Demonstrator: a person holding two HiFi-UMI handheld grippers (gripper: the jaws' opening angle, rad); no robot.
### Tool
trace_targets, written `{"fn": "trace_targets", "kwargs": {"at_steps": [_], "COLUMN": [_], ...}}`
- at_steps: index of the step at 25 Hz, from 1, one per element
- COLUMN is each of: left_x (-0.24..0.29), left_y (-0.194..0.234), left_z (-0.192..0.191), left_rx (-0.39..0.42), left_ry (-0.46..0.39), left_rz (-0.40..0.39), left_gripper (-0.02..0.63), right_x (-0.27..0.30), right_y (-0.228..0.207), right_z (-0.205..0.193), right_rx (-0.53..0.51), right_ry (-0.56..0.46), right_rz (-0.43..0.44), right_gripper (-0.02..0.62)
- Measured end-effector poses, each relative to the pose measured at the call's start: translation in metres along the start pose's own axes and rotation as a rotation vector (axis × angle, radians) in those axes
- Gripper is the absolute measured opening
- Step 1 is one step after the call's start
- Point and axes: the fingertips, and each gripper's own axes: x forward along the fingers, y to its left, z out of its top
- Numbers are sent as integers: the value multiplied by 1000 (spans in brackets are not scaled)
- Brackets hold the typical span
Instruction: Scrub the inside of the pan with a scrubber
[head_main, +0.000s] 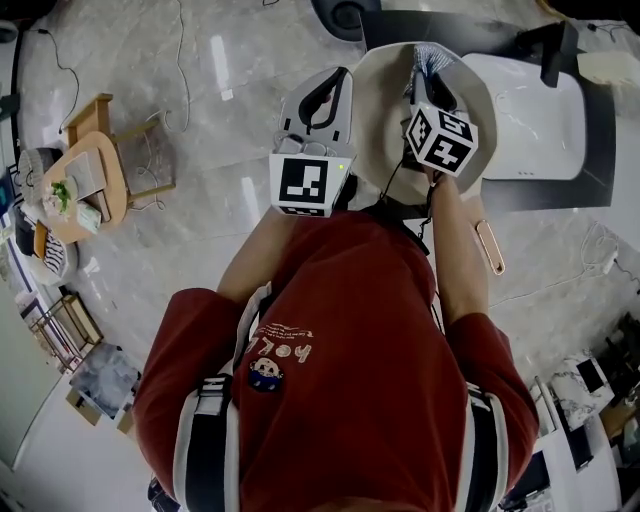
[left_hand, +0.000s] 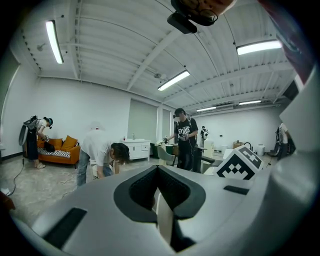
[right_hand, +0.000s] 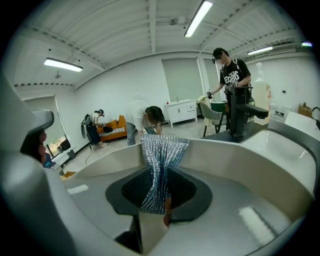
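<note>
In the head view a cream pan (head_main: 385, 110) is held up in front of the person, its handle (head_main: 490, 245) pointing back to the right. My left gripper (head_main: 330, 85) sits at the pan's left edge. In the left gripper view its jaws (left_hand: 159, 187) are shut on a thin cream rim (left_hand: 164, 222). My right gripper (head_main: 425, 78) reaches into the pan and is shut on a silvery mesh scrubber (right_hand: 159, 165). The scrubber hangs out of the jaws against the pan's inner wall (right_hand: 225, 150). The pan's bottom is hidden behind the grippers.
A white sink (head_main: 535, 115) set in a dark counter lies just right of the pan, with a black faucet (right_hand: 241, 112). A round wooden table (head_main: 85, 185) stands far left on the marble floor. Other people (left_hand: 102, 150) work across the room.
</note>
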Motion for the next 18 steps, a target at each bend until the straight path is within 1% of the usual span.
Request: {"fn": "trace_targets", "kwargs": {"at_steps": [10, 13, 18], "left_x": [-18, -22, -27], "left_y": [17, 18, 19], "left_z": [-12, -15, -23], "left_rx": [-20, -23, -30], "left_ry": [26, 35, 50], "left_rz": [67, 85, 120], "left_gripper": [5, 6, 5], "right_x": [8, 9, 9], "right_y": [27, 37, 57], "right_z": [-2, -4, -9], "right_rx": [71, 65, 26], "right_ry": [-41, -31, -1], "right_rz": [159, 205, 290], "right_gripper": [106, 106, 106]}}
